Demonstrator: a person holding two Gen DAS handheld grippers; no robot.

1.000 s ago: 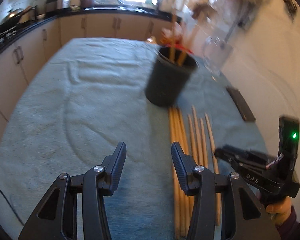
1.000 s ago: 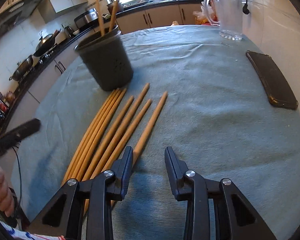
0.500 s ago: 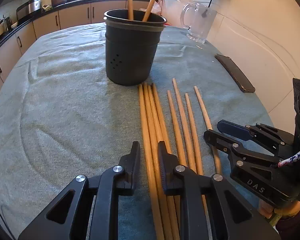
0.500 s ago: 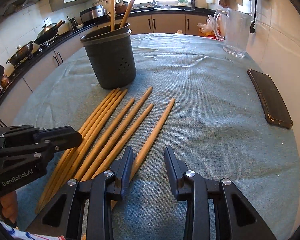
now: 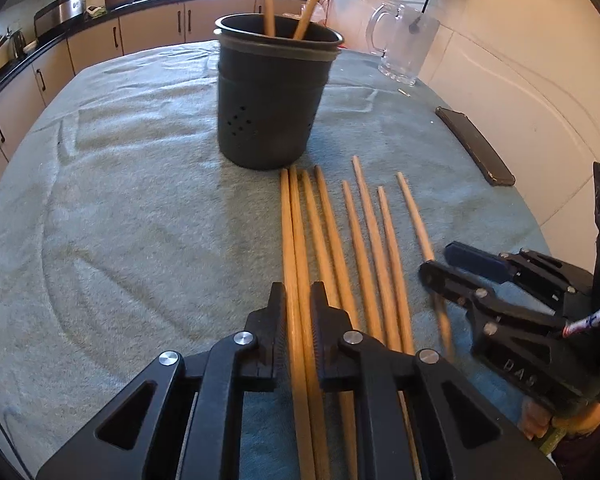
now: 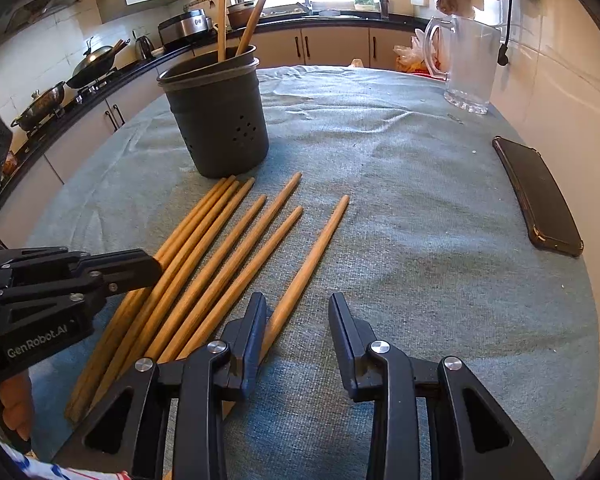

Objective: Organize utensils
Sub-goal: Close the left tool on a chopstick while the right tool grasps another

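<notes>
Two chopsticks already stand in the holder; eight chopsticks lie on the cloth just before it. Left gripper is closing around the two leftmost, probably touching. Right gripper hangs released, empty.

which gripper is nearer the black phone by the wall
Right. The right gripper sits open at the rightmost chopstick, on the side of the phone; the left gripper, closing around two chopsticks, is farther across the row.
</notes>
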